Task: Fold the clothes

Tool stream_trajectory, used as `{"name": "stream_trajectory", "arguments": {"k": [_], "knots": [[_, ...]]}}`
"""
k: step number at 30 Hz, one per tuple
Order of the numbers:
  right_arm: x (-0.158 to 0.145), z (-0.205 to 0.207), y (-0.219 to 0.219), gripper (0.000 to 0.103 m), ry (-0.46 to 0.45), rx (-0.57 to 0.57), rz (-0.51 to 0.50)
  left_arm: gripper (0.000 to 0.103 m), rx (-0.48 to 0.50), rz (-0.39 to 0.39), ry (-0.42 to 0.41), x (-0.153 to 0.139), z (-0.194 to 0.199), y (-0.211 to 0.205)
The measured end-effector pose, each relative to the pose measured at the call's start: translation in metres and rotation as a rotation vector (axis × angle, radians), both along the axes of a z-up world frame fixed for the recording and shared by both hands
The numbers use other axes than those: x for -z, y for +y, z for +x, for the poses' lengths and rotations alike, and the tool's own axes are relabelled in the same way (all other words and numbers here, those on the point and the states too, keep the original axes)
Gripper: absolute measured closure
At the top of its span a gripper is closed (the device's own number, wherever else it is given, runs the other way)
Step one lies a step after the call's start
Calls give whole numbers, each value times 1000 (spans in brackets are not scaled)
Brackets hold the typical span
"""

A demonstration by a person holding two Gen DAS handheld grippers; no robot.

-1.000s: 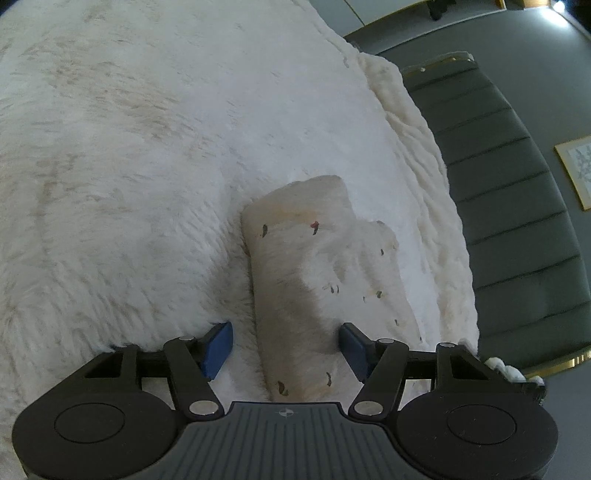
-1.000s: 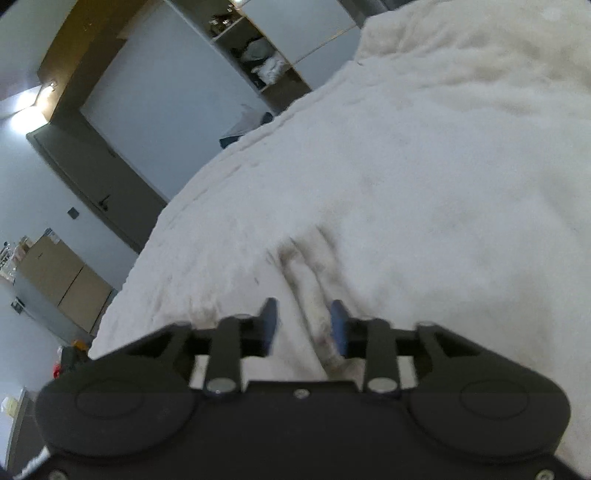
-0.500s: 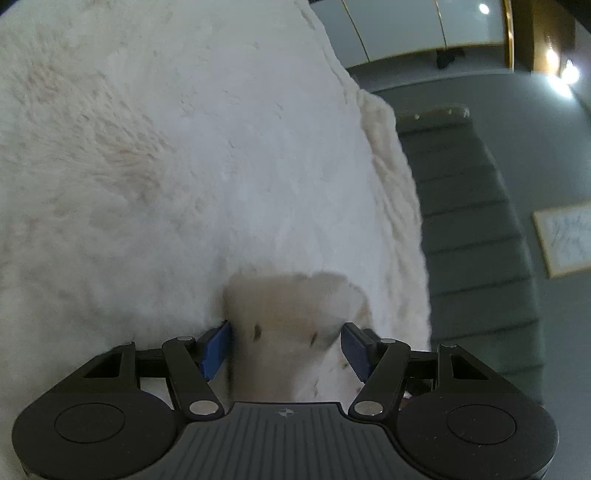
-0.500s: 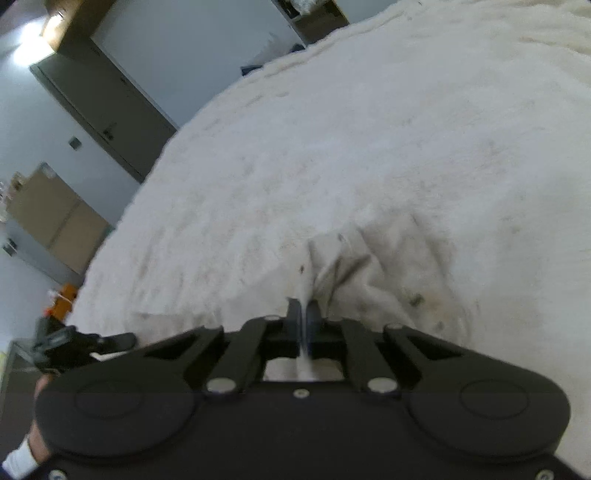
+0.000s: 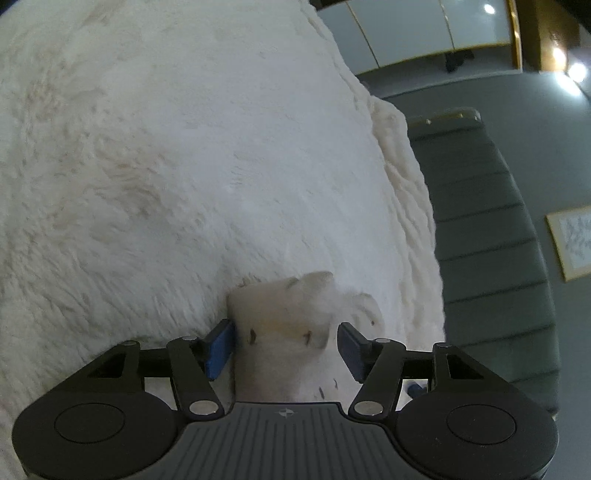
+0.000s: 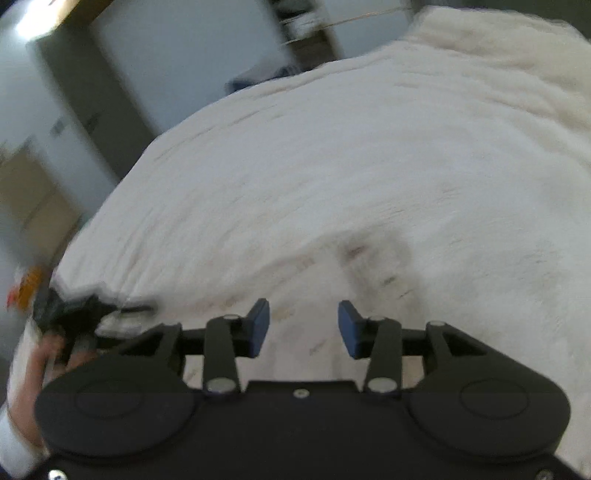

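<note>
Straddling the folded garment (image 5: 284, 325), the left gripper (image 5: 286, 345) has just widened; the right gripper (image 6: 303, 326) (view blurred) has just parted, nothing held.

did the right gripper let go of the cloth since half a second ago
Yes. The right gripper has just been opening; its pads no longer pinch the cloth, which lies on the white blanket.

A white fluffy blanket (image 5: 184, 184) covers the bed; beside it a grey bench (image 5: 487, 236), a framed picture (image 5: 576, 240), perhaps shelves (image 6: 295, 22), blurred.
</note>
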State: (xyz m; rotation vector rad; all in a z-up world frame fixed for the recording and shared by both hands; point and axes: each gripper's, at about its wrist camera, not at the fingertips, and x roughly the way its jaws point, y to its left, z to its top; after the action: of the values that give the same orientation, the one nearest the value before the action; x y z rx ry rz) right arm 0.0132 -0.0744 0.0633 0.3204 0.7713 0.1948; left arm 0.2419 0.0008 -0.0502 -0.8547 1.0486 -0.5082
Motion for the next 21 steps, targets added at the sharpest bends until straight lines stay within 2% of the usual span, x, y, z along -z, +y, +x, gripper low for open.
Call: {"name": "stream_trajectory", "arguments": {"k": [1, 3, 4, 9, 11, 14, 15, 16, 18, 20, 21], "knots": [[-6, -13, 21, 62, -6, -41, -26, 47, 3, 27, -9, -4, -4, 0], [-6, -26, 48, 63, -13, -66, -74, 47, 30, 144, -50, -20, -17, -5], [1, -42, 81, 63, -14, -89, -150, 47, 50, 168, -64, -25, -24, -6], [37, -80, 135, 63, 66, -82, -237, 47, 124, 152, -42, -20, -55, -20], [45, -96, 150, 63, 74, -85, -316, 48, 145, 184, -37, -17, -61, -26], [37, -110, 153, 63, 85, -92, -296, 45, 161, 203, -53, -19, -64, -32], [33, -114, 151, 62, 81, -83, -284, 40, 164, 202, -56, -19, -65, -32], [27, -120, 146, 62, 62, -55, -276, 36, 166, 195, -59, -18, -65, -32], [20, -123, 143, 61, 29, -18, -271, 34, 166, 197, -61, -16, -64, -35], [20, -120, 145, 52, 14, -20, -257, 34, 163, 211, -59, -13, -63, -38], [23, -116, 148, 51, 10, -29, -249, 34, 163, 217, -54, -13, -63, -40]]}}
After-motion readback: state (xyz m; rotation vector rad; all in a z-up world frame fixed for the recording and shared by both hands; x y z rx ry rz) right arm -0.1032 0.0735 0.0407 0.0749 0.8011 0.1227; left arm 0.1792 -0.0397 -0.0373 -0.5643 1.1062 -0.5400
